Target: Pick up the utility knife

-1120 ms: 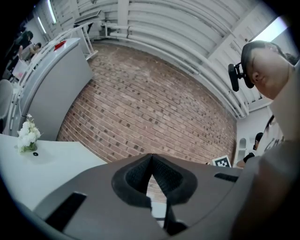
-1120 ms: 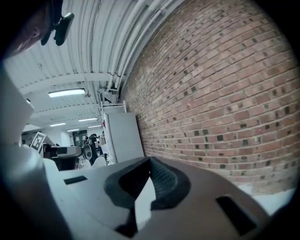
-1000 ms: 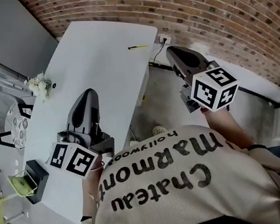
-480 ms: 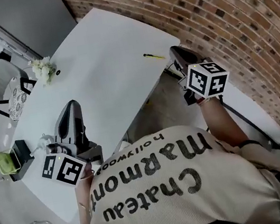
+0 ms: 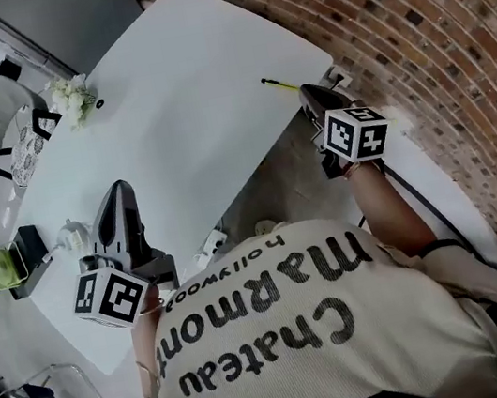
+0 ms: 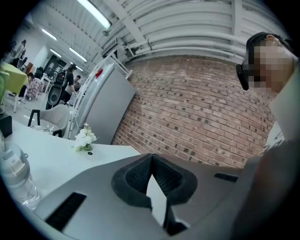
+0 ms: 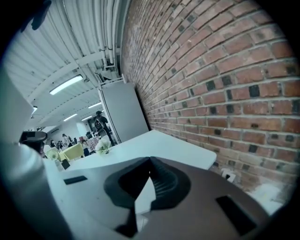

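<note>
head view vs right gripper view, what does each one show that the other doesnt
Only the head view: the utility knife lying near the edge of the white table by the brick wall, the left gripper, and the person's printed shirt. Only the right gripper view: the right gripper seen along its jaws, which are together with nothing between them, ceiling lights and distant people. Both: the white table, the brick wall and the flowers.
</note>
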Demonstrator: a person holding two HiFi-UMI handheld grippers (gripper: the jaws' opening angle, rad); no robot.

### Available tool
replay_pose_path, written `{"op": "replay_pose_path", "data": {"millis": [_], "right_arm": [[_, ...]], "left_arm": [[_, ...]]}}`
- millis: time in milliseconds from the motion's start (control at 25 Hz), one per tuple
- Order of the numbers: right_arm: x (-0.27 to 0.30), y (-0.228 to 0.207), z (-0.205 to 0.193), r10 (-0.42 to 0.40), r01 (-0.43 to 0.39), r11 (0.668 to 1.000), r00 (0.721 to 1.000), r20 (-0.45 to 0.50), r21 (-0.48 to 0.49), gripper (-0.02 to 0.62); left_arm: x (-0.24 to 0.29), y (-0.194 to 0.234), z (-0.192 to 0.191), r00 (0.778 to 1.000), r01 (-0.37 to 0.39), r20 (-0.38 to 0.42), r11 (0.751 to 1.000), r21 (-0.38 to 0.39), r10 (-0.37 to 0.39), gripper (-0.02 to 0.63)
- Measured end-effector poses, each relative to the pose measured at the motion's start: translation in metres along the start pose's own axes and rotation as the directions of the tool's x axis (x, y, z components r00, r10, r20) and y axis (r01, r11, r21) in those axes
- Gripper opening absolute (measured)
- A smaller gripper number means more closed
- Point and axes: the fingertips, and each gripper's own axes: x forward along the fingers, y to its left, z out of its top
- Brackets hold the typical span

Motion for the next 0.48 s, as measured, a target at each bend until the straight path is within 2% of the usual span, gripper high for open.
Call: {"op": "replay_pose_path", "data": {"millis": [240,480], "right_arm": [[0.019,-0.013,-0.034,0.018,-0.019,1.000,0.996,-0.088,-0.006,0.003],[0.040,-0.031,-0.055,0.012,-0.017,0.999,0.989,-0.148,-0.032,0.015]], "left_arm": [[0.006,0.002,-0.021,0.998,-0.018,-0.057,1.000,-0.020,0.017,0.002],[0.006,0.013,-0.024,0.998,-0.046,-0.055,0.997,-0.059,0.043,0.002]]}}
